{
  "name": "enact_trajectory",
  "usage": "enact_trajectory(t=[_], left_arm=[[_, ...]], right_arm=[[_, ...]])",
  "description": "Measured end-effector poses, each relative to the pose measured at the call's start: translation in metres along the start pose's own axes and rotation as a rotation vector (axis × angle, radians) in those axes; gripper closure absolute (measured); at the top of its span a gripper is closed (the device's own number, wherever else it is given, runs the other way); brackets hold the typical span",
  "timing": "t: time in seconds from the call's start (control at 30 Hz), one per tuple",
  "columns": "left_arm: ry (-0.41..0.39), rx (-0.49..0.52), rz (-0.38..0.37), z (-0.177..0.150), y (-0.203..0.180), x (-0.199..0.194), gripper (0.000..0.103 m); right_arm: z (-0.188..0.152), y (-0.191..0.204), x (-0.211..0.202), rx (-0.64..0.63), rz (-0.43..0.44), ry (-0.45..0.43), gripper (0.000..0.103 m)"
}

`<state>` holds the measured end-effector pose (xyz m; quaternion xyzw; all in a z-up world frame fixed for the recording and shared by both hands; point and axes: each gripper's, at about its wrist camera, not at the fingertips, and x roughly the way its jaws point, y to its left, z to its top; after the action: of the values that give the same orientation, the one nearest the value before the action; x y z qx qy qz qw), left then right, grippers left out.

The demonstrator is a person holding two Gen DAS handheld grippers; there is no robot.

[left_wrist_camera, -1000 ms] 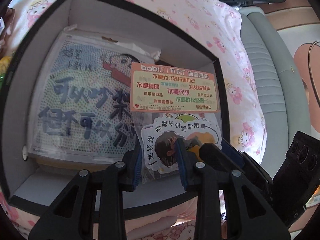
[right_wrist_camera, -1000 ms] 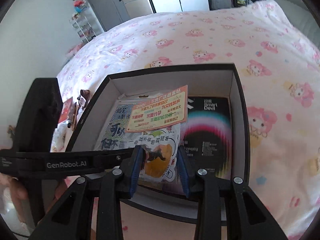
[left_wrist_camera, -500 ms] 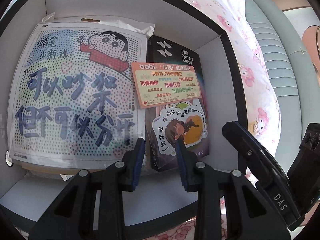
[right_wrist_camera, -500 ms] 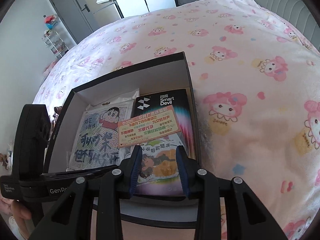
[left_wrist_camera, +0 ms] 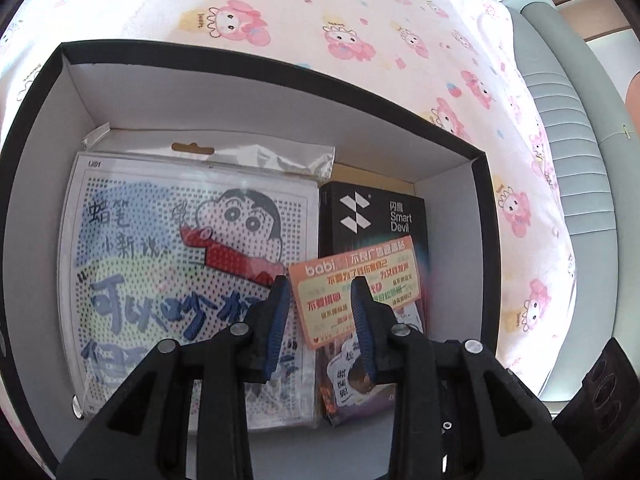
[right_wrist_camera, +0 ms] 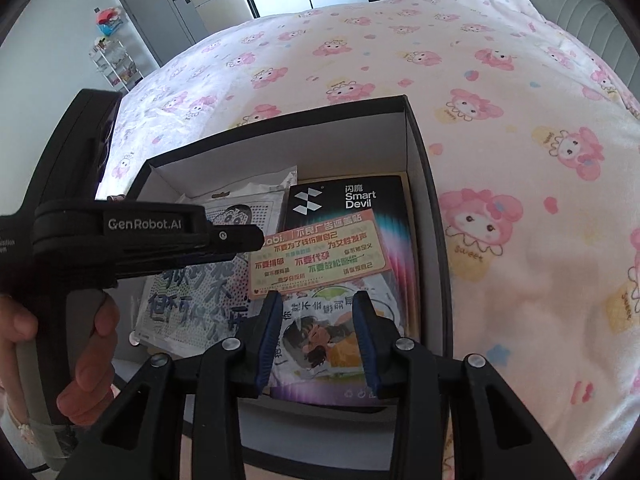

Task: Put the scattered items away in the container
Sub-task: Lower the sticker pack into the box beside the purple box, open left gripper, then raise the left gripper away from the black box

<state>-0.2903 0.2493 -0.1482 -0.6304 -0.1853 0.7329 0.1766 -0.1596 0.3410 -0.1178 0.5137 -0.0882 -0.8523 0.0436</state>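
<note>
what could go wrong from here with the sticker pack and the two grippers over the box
1. The sticker pack lies loose and askew on the black Smart Devil box; a nudge could slide it off.
2. The left gripper and right gripper hang close together over the same spot, so they could knock each other.
3. The container sits on a soft bedspread; pressing on a wall may tip it.
</note>
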Motion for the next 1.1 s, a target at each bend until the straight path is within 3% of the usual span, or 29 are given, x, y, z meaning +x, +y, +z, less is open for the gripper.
enact_trajectory(t=[0.2,0.33,0.43,0.53,0.6,0.73,0.83,0.97,1.03,1.1], left_arm=[[0.019,0.064,-0.046,0.015,-0.025,0.021,0.072],[0.047,0.049,-0.106,0.022,-0.013,0.027,0.073],[0.052,0.067,-0.109,0.021,-0.019,0.029,0.073],[0.106,0.072,-0.145,0.018,-0.026,0.037,0.073],[0.129,0.099,-0.144,0.012,-0.032,0.04,0.073],[0.097,0.149,-0.114,-0.002,-0.039,0.033,0.077],[0.078,0.109,-0.151,-0.005,-0.024,0.015,0.077],[0.067,0.058,-0.087,-0.001,-0.005,0.004,0.077],[0.047,-0.004,-0.042,-0.003,0.005,-0.001,0.077],[0.05,-0.051,-0.045,-0.005,0.012,-0.005,0.077]], right_arm=[[0.0,-0.009,-0.008,0.042,0.038,-0.038,0.071],[0.001,-0.015,-0.005,0.058,0.049,-0.024,0.071],[0.0,-0.016,-0.008,0.085,0.101,-0.02,0.071],[0.0,-0.017,-0.015,0.088,0.091,-0.046,0.071],[-0.002,-0.019,-0.015,0.094,0.09,-0.04,0.071],[-0.004,-0.01,-0.016,0.098,0.068,-0.036,0.071],[-0.004,0.003,-0.02,0.042,0.057,-0.058,0.071],[-0.008,0.002,-0.011,0.058,0.102,-0.008,0.071],[-0.009,0.0,-0.008,0.081,0.168,0.016,0.071],[-0.012,-0.002,-0.006,0.125,0.256,0.044,0.071]])
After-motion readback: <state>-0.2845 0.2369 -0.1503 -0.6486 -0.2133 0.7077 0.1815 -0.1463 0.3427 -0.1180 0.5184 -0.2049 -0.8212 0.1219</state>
